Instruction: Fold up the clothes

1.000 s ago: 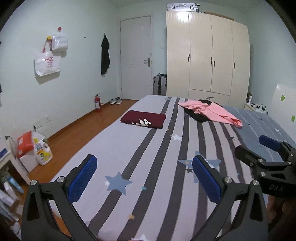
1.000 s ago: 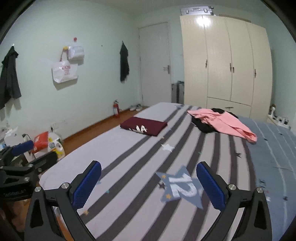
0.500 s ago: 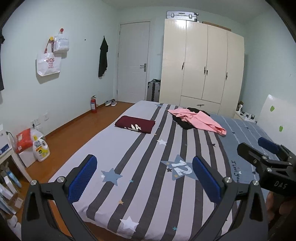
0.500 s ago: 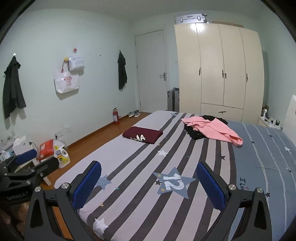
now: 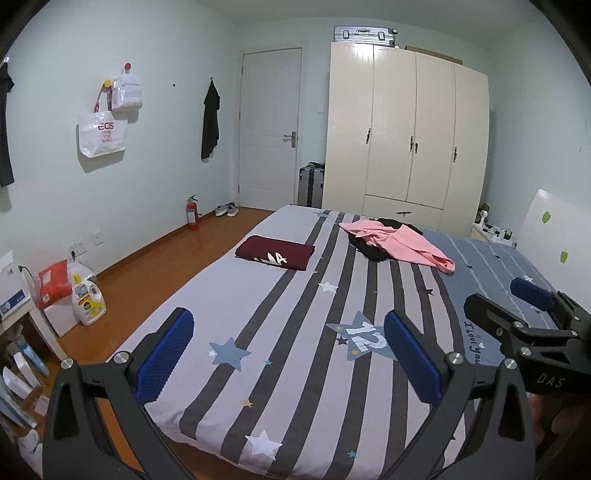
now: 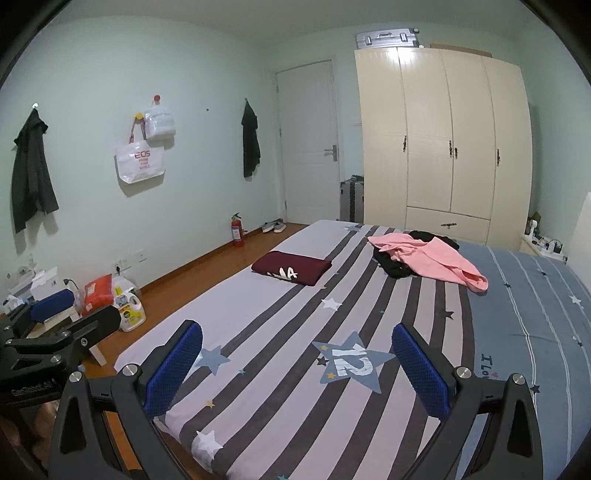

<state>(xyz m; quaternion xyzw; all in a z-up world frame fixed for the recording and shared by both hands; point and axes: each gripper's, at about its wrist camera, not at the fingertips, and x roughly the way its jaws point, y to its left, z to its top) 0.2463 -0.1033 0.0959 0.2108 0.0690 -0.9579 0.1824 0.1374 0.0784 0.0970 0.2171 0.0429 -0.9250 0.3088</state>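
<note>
While both grippers [image 5: 288, 354] [image 6: 297, 363] gape empty, pink garment [image 5: 400, 243] well beyond, seemingly crumpled

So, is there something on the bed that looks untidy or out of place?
Yes. A pink garment lies crumpled over a black garment in a loose heap at the far side of the bed, unfolded. The maroon shirt beside it is neatly folded. Nothing looks spilled or damaged.

Glossy wood floor [image 5: 155, 269], matt cloth bedsheet [image 5: 258, 317], soft pink garment [image 5: 402, 242], shiny metal suitcase [image 5: 364, 34].
</note>
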